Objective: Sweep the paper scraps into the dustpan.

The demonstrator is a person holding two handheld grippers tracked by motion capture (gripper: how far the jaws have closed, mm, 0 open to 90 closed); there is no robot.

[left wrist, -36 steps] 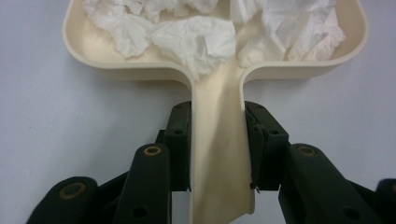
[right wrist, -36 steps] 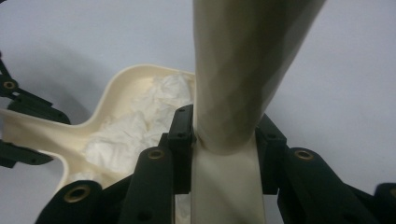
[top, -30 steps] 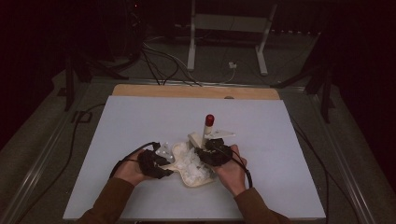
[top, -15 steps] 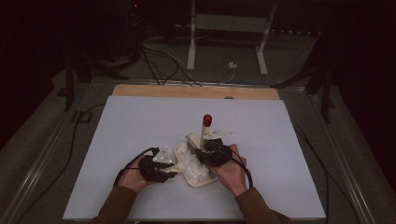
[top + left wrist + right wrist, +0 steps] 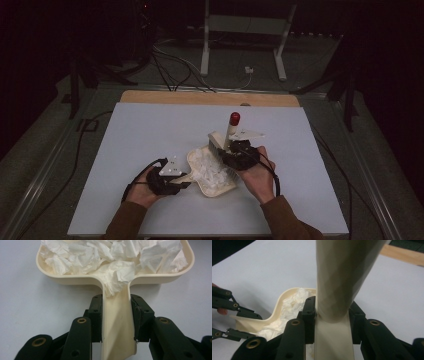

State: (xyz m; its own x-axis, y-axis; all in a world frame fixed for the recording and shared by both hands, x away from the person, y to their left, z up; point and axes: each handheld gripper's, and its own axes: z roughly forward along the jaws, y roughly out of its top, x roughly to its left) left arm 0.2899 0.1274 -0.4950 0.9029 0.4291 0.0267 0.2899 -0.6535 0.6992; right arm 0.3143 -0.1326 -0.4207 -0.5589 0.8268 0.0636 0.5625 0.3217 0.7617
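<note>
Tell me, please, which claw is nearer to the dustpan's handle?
Left. The left claw is clamped on the dustpan's handle. The right claw grips the brush at the pan's far end, away from the handle.

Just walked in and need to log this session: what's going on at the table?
A person is sweeping up with a gripper in each hand. The left gripper is shut on the handle of a cream dustpan that lies on the white table, piled with crumpled tissue. The right gripper is shut on the handle of a small brush, held at the pan's far edge.
</note>
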